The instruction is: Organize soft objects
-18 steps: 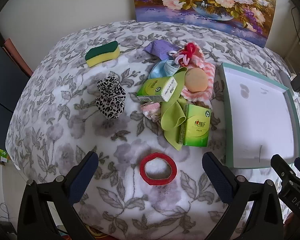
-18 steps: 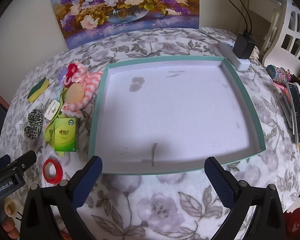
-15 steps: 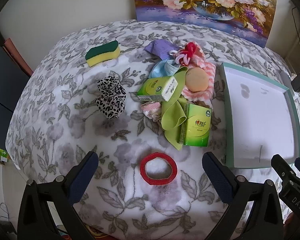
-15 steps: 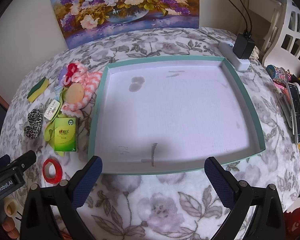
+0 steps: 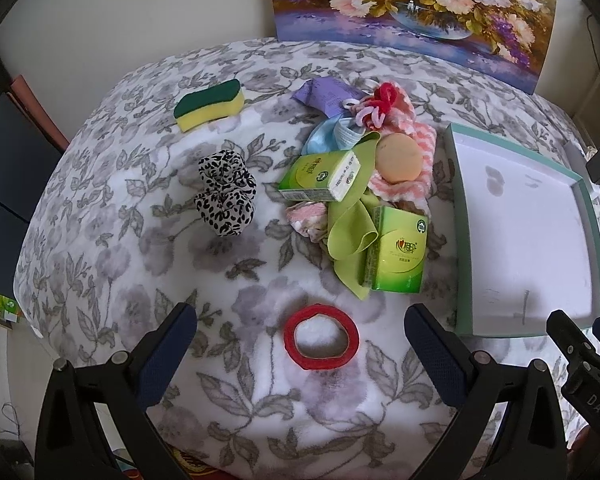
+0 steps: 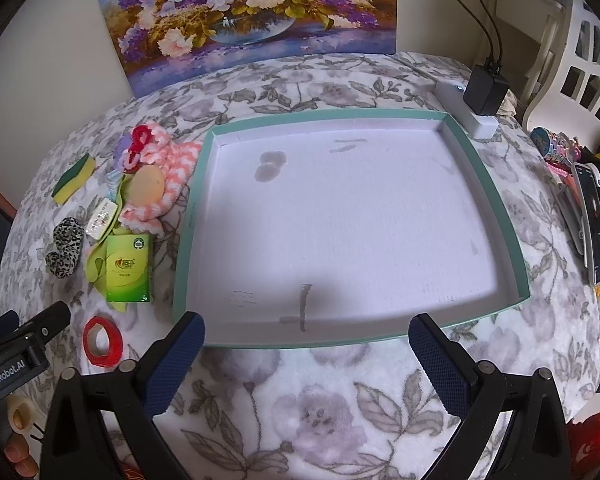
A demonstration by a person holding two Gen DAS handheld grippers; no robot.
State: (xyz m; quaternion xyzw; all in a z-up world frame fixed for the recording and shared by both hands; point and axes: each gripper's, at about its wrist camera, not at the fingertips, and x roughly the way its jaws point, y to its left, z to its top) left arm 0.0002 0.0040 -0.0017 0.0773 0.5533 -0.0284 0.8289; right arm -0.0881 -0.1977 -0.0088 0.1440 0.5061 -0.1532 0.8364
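Both the left gripper point(image 5: 300, 344) and the right gripper point(image 6: 306, 354) hang released and empty, the left with the red ring point(image 5: 321, 337) between its fingers, likely the first pick, the right before the bare tray point(image 6: 516, 272).

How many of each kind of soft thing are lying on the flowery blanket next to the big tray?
Green tissue packs: 2
Sponges: 1
Spotted scrunchies: 1
Red bands: 1
Round peach puffs: 1
Green stretchy bands: 1
Purple packets: 1
Pink-and-white striped cloths: 1
Total: 9. A few small bits in the pile are too tangled to sort.
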